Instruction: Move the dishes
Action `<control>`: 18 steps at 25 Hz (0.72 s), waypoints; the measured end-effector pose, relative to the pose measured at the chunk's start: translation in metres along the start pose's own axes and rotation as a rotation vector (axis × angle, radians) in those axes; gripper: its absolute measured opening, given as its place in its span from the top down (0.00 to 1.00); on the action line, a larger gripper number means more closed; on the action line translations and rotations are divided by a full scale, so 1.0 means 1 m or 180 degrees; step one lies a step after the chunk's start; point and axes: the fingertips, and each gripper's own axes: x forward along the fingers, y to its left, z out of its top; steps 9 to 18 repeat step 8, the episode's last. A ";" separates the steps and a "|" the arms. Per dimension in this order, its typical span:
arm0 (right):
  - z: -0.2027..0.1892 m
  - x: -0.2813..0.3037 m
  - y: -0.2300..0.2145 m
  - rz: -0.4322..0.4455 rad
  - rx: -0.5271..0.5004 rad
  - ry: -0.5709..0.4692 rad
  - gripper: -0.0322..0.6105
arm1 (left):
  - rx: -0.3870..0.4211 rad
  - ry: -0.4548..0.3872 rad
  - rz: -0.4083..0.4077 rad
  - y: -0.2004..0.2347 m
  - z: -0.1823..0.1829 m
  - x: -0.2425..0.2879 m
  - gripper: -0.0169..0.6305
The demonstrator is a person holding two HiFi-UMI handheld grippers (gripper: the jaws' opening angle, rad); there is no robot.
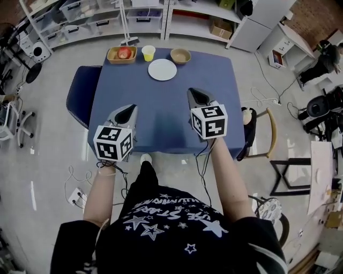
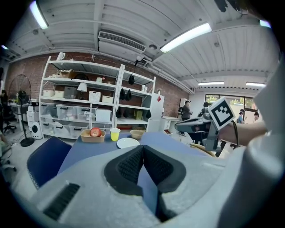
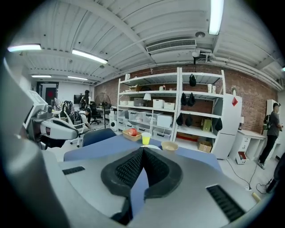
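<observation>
On the far half of the blue table (image 1: 203, 80) lie a white plate (image 1: 162, 69), a yellow cup (image 1: 148, 52), a tan bowl (image 1: 180, 55) and a tan tray (image 1: 121, 55) holding a red apple (image 1: 124, 52). My left gripper (image 1: 128, 110) hovers over the near left part of the table, shut and empty. My right gripper (image 1: 194, 95) hangs over the near right part, also shut with nothing in it. Both sit well short of the dishes. The left gripper view shows the plate (image 2: 128, 142), cup (image 2: 115, 134) and tray (image 2: 92, 136) far ahead.
A dark blue chair (image 1: 79, 95) stands at the table's left side. A wooden chair (image 1: 262, 135) stands at the right. White shelving (image 1: 107, 16) with bins runs behind the table. Cables and a power strip (image 1: 77, 197) lie on the floor near my left.
</observation>
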 end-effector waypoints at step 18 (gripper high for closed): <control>-0.034 -0.067 0.024 0.0009 -0.0015 -0.0009 0.95 | -0.0022 -0.0027 -0.0054 -0.052 -0.030 -0.047 0.94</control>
